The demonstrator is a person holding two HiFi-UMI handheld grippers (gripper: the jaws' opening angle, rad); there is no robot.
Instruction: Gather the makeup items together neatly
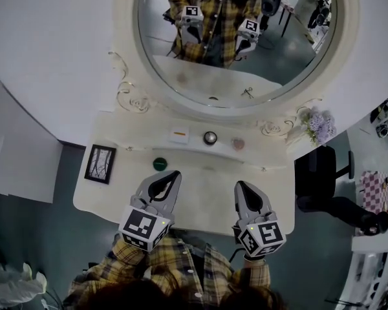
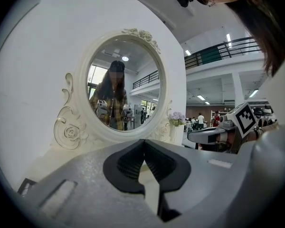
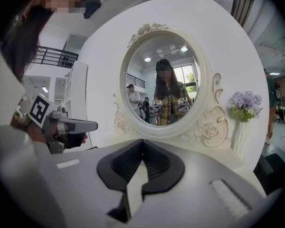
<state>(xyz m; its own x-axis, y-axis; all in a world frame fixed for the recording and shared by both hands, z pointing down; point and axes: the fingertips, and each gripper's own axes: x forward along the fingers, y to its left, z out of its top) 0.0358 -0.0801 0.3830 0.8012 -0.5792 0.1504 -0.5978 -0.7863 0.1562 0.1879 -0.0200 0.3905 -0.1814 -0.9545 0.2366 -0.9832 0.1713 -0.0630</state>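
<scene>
Several small makeup items lie along the back of the white vanity table: a green round compact, a flat white case with an orange mark, a dark round jar and a pinkish piece. My left gripper hovers over the table's front, just right of the green compact, jaws shut with nothing between them. My right gripper is beside it, also shut and empty. Neither touches an item. Both gripper views look over the jaws at the mirror, and the items are hidden there.
A round ornate mirror stands behind the table and reflects the person and both grippers. A black picture frame sits at the table's left end, a vase of purple flowers at its right. A dark chair stands to the right.
</scene>
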